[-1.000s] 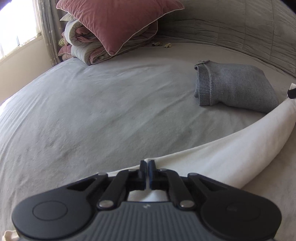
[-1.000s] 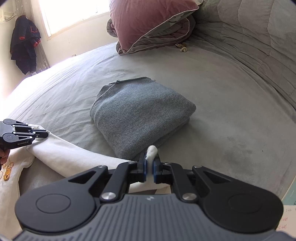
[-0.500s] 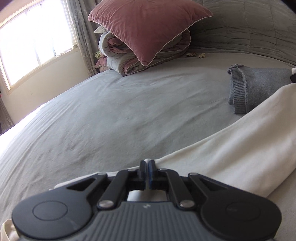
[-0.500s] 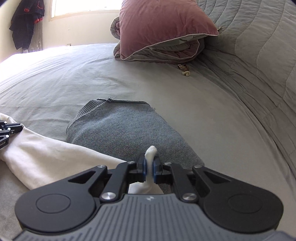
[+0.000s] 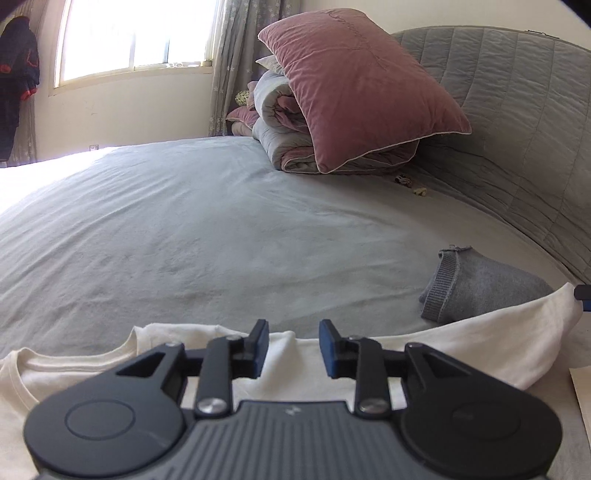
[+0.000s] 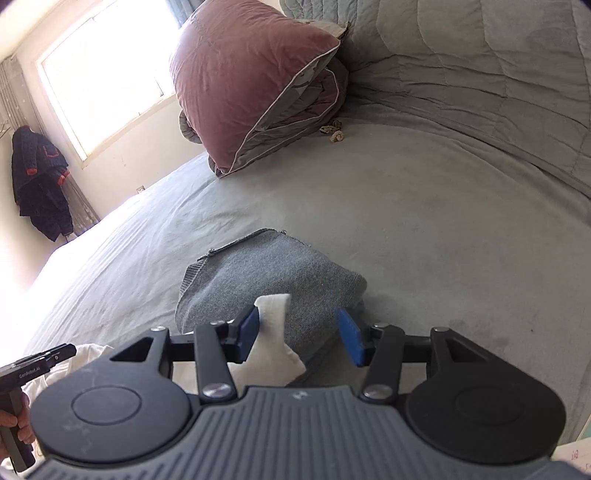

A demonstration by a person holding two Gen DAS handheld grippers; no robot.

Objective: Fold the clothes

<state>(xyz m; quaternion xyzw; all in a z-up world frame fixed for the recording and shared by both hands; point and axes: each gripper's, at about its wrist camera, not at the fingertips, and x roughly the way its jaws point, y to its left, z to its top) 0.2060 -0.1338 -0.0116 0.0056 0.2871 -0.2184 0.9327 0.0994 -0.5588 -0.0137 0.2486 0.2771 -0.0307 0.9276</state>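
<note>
Grey bed (image 5: 221,236) first, then white shirt (image 5: 461,350) spread along its near edge beside folded sweater (image 6: 273,273), both grippers (image 5: 291,345) (image 6: 299,338) wide open, holding nothing: best smoothed flat before regrasping for next fold.

Mauve velvet pillow (image 5: 364,99) leans on a rolled grey-pink duvet (image 5: 291,129) — both at the quilted grey headboard (image 5: 517,122). Dark jacket (image 6: 38,184) hangs beside bright window (image 5: 136,35).
</note>
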